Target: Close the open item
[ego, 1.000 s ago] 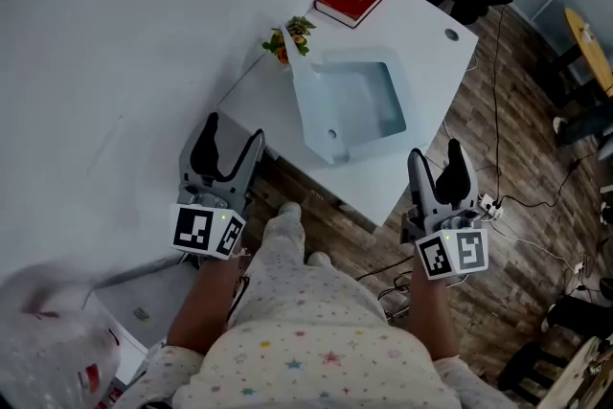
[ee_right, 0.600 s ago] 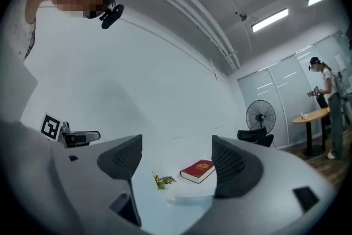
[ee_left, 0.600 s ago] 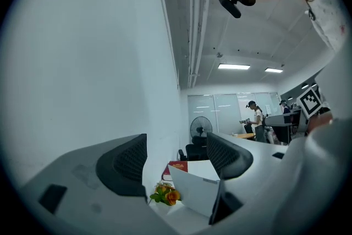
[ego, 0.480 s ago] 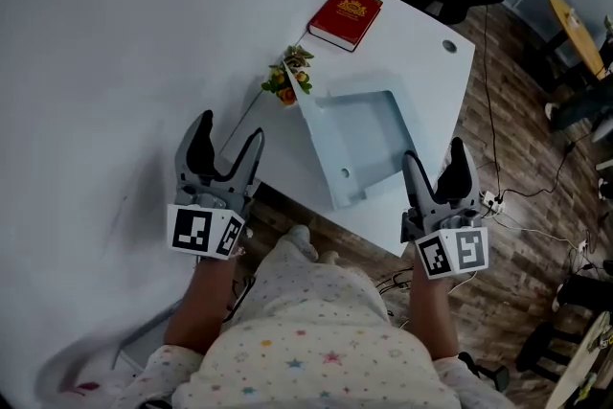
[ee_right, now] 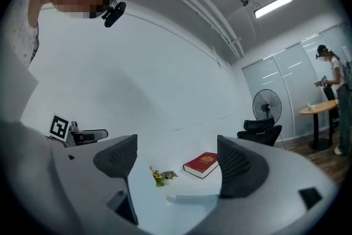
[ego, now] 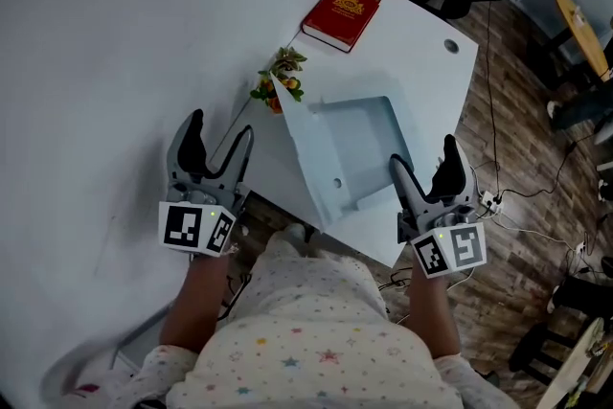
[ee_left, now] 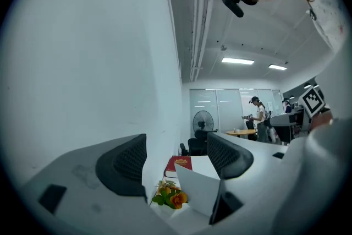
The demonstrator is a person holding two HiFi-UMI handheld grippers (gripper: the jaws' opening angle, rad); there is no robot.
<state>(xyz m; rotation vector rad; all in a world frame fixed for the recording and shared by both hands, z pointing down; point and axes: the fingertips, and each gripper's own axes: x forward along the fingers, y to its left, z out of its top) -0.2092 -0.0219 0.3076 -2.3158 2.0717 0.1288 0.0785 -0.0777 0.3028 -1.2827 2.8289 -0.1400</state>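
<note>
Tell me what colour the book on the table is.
The book is red with gold print, clearest in the head view.

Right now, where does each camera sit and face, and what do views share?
Head view: on head, down at table; forearms, left gripper, right gripper show.
Left gripper view: on left gripper, level toward flowers; open jaws, torso show.
Right gripper view: on right gripper, level over table; open jaws, torso show.
All share the book.
</note>
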